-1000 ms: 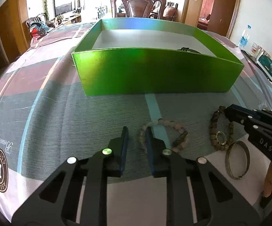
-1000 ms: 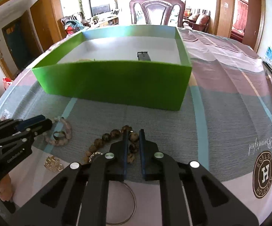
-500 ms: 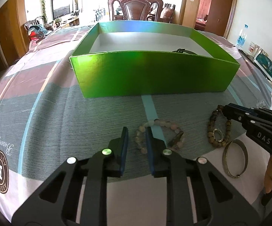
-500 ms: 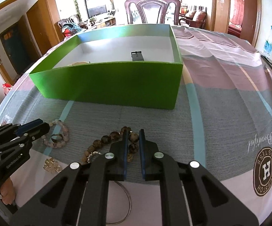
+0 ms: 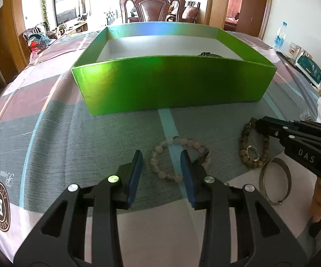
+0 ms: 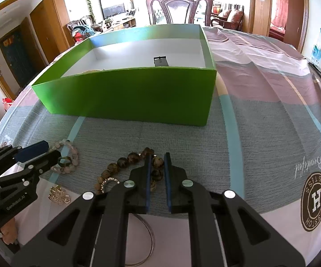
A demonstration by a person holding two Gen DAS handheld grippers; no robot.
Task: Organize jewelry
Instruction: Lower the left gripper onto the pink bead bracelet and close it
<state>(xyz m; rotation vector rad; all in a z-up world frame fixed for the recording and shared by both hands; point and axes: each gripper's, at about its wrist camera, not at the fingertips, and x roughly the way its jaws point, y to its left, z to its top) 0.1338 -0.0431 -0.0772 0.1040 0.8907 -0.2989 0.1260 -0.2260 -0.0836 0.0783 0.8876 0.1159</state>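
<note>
Already my left gripper gaped wide around the pale bead bracelet lying before the green box, my right gripper narrow astride the brown bead bracelet, and either slack strand might slip out.

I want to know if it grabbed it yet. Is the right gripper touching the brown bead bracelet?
Cannot tell. In the right wrist view the right gripper straddles the brown bead bracelet, but no clear contact or gap shows.
</note>
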